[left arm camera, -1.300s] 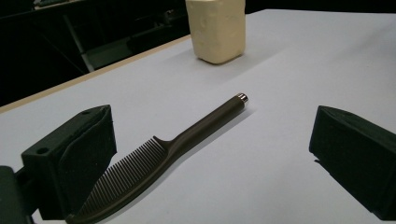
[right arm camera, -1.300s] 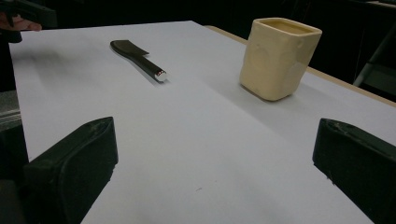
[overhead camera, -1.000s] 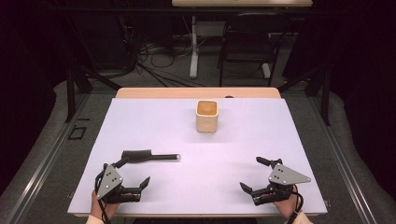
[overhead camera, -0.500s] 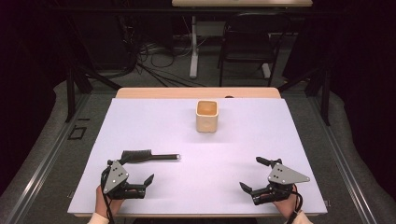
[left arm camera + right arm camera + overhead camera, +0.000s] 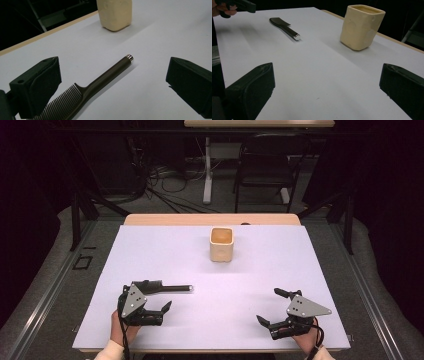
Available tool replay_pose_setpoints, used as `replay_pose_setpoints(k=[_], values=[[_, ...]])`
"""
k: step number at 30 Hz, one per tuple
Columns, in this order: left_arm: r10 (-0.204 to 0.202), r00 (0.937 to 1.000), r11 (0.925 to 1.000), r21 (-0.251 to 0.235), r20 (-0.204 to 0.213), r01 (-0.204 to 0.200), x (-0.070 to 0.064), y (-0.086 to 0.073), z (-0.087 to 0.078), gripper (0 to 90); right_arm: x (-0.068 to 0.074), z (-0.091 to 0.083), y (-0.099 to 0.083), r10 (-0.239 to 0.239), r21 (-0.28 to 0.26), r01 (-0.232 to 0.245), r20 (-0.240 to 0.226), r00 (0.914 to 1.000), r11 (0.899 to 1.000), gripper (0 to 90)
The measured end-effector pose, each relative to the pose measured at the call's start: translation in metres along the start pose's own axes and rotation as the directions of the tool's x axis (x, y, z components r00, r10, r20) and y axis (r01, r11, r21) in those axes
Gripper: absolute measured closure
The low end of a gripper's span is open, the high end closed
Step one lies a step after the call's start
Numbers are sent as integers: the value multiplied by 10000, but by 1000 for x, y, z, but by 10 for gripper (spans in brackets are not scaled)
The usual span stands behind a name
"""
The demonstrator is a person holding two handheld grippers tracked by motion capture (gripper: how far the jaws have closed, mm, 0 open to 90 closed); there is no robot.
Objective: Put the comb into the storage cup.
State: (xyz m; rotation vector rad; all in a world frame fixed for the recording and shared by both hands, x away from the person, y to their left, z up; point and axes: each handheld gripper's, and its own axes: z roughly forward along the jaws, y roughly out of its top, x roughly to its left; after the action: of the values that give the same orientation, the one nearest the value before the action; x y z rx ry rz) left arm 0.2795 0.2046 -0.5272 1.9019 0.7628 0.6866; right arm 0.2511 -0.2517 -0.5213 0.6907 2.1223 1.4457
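A dark comb (image 5: 162, 288) with a metal-tipped handle lies flat on the white table top (image 5: 300, 265) at the near left. My left gripper (image 5: 157, 296) is open just in front of it. In the left gripper view the comb (image 5: 100, 80) runs between the two spread jaws, its teeth close to the left jaw, and nothing is gripped. A cream square cup (image 5: 221, 244) stands upright at the far middle. My right gripper (image 5: 271, 306) rests open at the near right with bare table between its jaws, and its view takes in the cup (image 5: 362, 26) and the comb (image 5: 284, 27).
The table's wooden far edge (image 5: 210, 219) lies just behind the cup. Beyond it are a dark chair (image 5: 265, 165), cables on the floor and a white stand leg (image 5: 206, 170). Open white surface stretches between the two grippers.
My left gripper has moved forward and a little right, closing in on the comb. The right gripper, comb and cup have not moved.
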Motion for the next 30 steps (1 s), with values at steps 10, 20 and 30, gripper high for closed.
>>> replay_pose_setpoints(k=[10, 20, 30], values=[[-193, 9998, 9998, 38, 78, 193, 2, 5, 13, 0, 0, 0, 0, 1, 12, -1, -13, 10000, 10000, 0], [-348, 9994, 9991, 238, 65, 346, 5, 14, 21, 0, -1, 1, 0, 26, 67, -26, -17, 10000, 10000, 0], [-209, 9998, 9991, 360, 58, 207, 4, 18, 34, 0, 0, 1, 0, 45, 113, -44, -61, 10000, 9999, 0]])
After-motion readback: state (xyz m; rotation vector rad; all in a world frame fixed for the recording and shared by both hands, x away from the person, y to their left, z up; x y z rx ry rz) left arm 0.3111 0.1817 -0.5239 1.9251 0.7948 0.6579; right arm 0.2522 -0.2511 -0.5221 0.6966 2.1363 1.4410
